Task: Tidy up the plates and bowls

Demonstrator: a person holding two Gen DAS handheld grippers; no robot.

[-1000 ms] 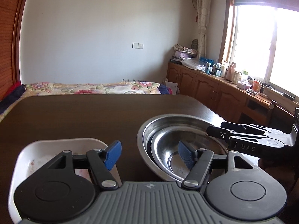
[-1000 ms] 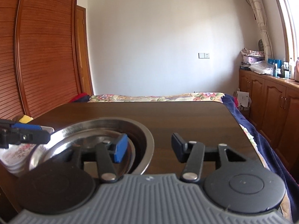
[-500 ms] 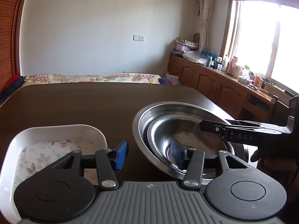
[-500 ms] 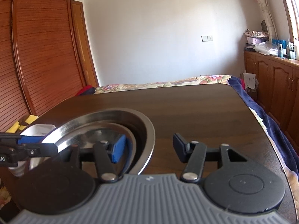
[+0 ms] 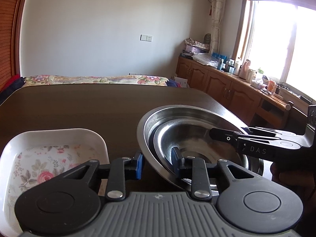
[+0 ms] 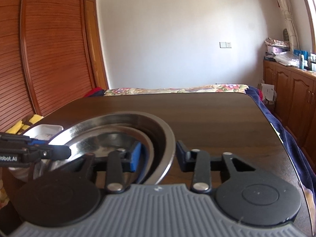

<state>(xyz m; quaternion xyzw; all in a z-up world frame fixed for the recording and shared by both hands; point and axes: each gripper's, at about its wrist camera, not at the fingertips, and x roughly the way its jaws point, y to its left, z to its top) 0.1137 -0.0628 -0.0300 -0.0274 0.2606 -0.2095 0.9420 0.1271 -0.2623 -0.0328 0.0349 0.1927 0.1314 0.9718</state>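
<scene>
Steel nested bowls (image 5: pixel 189 134): your left gripper (image 5: pixel 157 163) and right gripper (image 6: pixel 158 156) both straddle the big rim unclamped, probably to lift it level.

The white floral dish (image 5: pixel 49 158) is cut off at the left edge.

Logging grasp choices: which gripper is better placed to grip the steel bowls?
Either: both straddle the large steel bowl's rim, open. The left gripper spans its left edge, the right gripper its right edge, suggesting a two-gripper lift.

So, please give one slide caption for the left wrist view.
Left gripper straddles the nested steel bowls' rim beside a floral dish.
</scene>
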